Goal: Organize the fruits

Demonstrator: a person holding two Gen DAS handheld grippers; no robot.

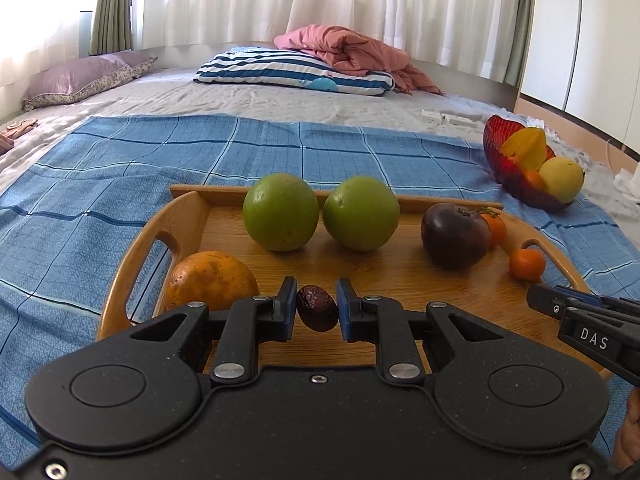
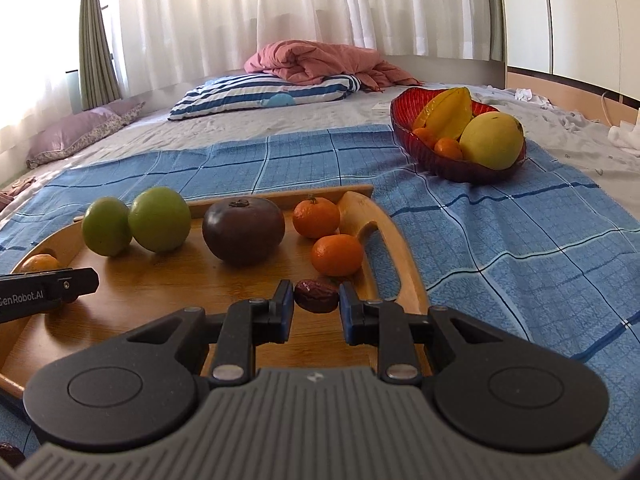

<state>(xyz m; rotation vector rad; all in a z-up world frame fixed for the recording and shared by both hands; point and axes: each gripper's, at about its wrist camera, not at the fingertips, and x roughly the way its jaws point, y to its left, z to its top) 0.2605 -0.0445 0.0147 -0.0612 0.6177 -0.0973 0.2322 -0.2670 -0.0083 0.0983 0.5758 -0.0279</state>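
Observation:
A wooden tray (image 1: 400, 276) on a blue checked cloth holds two green fruits (image 1: 281, 212) (image 1: 361, 213), a dark purple fruit (image 1: 456, 236), two small mandarins (image 1: 527, 264), an orange (image 1: 212, 280) and dates. My left gripper (image 1: 317, 308) is shut on a dark red date (image 1: 317, 308) just above the tray. In the right wrist view, my right gripper (image 2: 316, 304) has its blue pads on both sides of another date (image 2: 317, 295) lying on the tray (image 2: 160, 280); whether they touch it is unclear. A red glass bowl (image 2: 452, 168) holds a starfruit, a mango and mandarins.
The tray sits on a bed. A striped pillow (image 1: 292, 70) and a pink blanket (image 1: 352, 48) lie at the back, a purple pillow (image 1: 80, 76) at the left. The right gripper's tip (image 1: 560, 308) shows at the tray's right handle.

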